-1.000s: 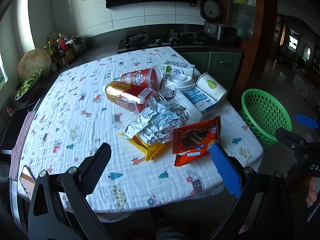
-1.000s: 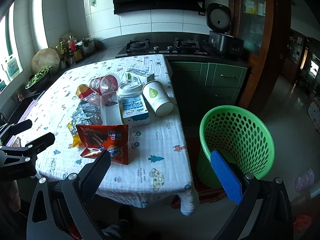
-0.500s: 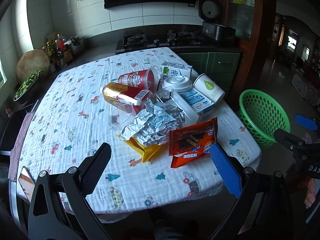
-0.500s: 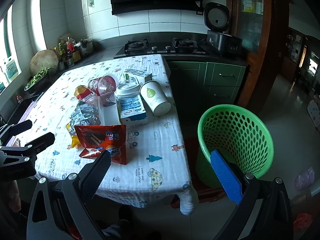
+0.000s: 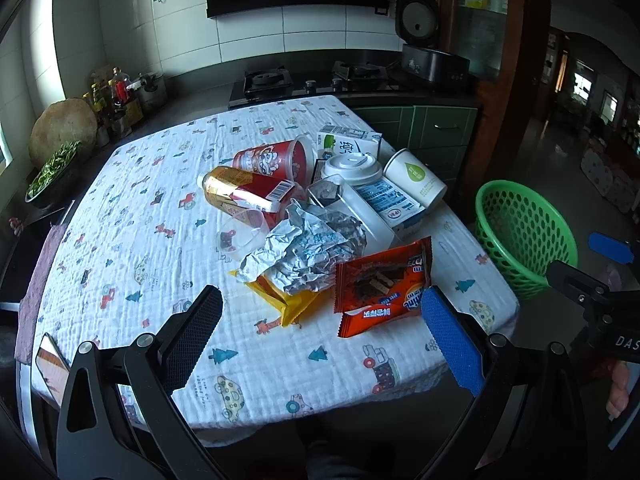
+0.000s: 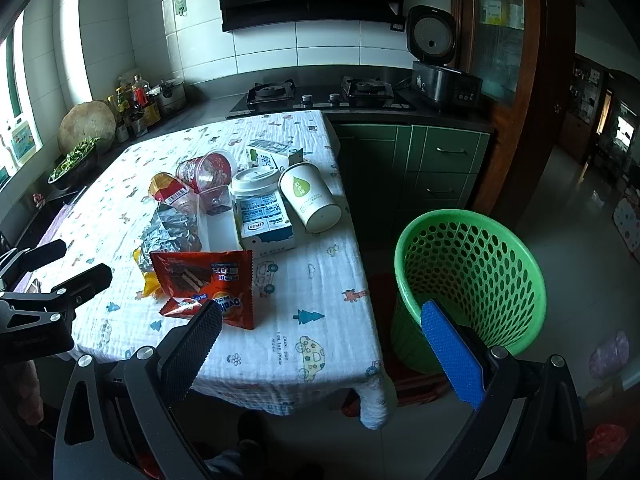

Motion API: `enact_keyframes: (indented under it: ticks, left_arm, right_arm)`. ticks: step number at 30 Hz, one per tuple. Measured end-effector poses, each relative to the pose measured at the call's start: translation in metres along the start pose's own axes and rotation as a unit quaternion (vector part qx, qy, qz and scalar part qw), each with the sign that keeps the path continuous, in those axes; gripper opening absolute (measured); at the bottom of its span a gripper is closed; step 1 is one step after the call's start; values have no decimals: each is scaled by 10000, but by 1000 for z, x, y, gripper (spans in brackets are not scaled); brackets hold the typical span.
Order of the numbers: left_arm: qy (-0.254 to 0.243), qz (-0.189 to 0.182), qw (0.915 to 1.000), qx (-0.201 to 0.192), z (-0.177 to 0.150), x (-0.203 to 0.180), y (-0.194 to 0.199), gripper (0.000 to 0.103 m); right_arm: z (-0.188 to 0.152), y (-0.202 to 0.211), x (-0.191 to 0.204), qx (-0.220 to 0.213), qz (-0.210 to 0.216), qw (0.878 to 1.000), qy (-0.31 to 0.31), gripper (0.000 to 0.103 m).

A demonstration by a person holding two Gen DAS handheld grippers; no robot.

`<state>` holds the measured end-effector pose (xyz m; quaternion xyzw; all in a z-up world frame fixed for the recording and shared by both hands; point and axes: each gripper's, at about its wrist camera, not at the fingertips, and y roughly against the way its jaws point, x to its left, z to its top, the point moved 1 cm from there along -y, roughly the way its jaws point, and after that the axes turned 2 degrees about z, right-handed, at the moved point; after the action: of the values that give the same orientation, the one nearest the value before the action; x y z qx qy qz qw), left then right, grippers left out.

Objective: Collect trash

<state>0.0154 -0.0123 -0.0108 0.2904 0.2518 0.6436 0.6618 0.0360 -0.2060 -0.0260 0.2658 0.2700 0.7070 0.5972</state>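
A pile of trash lies on the table (image 5: 120, 240): an orange snack wrapper (image 5: 382, 284) (image 6: 208, 280), crumpled foil (image 5: 308, 248), a yellow wrapper (image 5: 288, 304), a red cup (image 5: 272, 158), a bottle (image 5: 244, 190), milk cartons (image 5: 396, 204) and a white paper cup (image 5: 416, 176) (image 6: 310, 196). A green basket (image 6: 468, 280) (image 5: 524, 232) stands on the floor right of the table. My left gripper (image 5: 320, 312) is open and empty, just short of the wrappers. My right gripper (image 6: 320, 332) is open and empty, off the table's near right corner.
A stove (image 6: 320, 94) and a rice cooker (image 6: 440, 76) stand on the counter behind the table. Green cabinets (image 6: 436, 168) are at the right. A bowl of greens (image 5: 52, 168) and bottles are at the left. A phone (image 5: 50, 364) lies at the table's near left edge.
Both grippers have drawn slightly back and up from the table; the trash pile looks a little farther away. Nothing was taken hold of.
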Motion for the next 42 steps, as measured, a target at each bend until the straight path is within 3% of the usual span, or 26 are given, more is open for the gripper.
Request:
enact_keyframes:
  ticks: [42]
  left_arm:
    - [254, 236, 9994, 22, 9, 40, -12, 98]
  right_arm:
    - [10, -31, 37, 121, 435, 9988, 200, 96]
